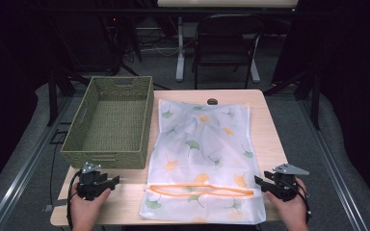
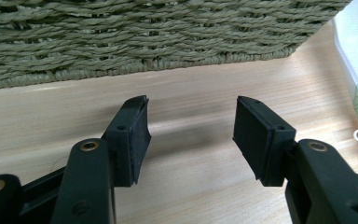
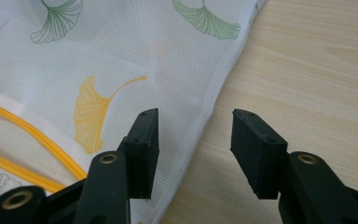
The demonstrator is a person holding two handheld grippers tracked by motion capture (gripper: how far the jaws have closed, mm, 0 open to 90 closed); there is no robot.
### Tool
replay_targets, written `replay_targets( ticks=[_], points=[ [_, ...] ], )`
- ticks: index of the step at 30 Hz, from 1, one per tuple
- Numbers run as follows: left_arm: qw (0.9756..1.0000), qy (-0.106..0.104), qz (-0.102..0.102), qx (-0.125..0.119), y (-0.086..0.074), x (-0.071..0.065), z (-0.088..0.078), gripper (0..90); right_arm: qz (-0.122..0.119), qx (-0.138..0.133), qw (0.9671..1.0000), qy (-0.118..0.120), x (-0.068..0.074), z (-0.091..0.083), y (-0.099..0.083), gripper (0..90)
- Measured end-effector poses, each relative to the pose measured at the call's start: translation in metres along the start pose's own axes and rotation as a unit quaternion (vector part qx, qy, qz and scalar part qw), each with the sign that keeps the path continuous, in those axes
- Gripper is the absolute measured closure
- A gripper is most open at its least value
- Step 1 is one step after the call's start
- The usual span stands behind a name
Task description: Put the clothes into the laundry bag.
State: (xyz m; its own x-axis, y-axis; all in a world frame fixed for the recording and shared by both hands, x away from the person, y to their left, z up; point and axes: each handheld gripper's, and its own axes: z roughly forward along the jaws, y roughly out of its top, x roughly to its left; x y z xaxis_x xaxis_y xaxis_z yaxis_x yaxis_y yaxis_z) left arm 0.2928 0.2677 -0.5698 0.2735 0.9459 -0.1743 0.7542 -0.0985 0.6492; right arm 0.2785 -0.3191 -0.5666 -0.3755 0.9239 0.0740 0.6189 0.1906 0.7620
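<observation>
Bag: mesh laundry bag flat on the worktop, long axis running away from the person, orange zipper lying crosswise near the front end.
Right gripper: fingers wide apart, empty, straddling the bag's side hem; bag lies just to their left.
Left gripper: fingers roughly half open, empty, over bare wood; woven basket ahead, bag well off to their right.
Nearer hand: the right, judged best placed to pinch the hem.
</observation>
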Motion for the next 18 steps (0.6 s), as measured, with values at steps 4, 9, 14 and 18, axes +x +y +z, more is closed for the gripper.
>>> replay_targets(
  ticks=[4,9,14,18],
  points=[
    [1.0,0.005,-0.003,0.003,0.0,0.001,0.001,45.3,-0.002,0.0,1.0,0.007,0.002,0.001,0.0,49.8],
    [1.0,0.006,-0.004,0.004,0.001,0.002,0.003,45.3,-0.015,0.005,0.9998,0.013,0.008,0.002,0.0,49.2],
    [0.9999,0.012,-0.002,0.002,0.0,0.003,0.003,45.3,-0.025,0.007,0.9996,0.011,0.012,0.002,0.002,49.2],
    [0.9999,0.013,-0.005,0.001,-0.001,0.004,0.002,45.3,-0.025,0.005,0.9996,0.014,0.015,0.002,0.001,49.0]
  ],
)
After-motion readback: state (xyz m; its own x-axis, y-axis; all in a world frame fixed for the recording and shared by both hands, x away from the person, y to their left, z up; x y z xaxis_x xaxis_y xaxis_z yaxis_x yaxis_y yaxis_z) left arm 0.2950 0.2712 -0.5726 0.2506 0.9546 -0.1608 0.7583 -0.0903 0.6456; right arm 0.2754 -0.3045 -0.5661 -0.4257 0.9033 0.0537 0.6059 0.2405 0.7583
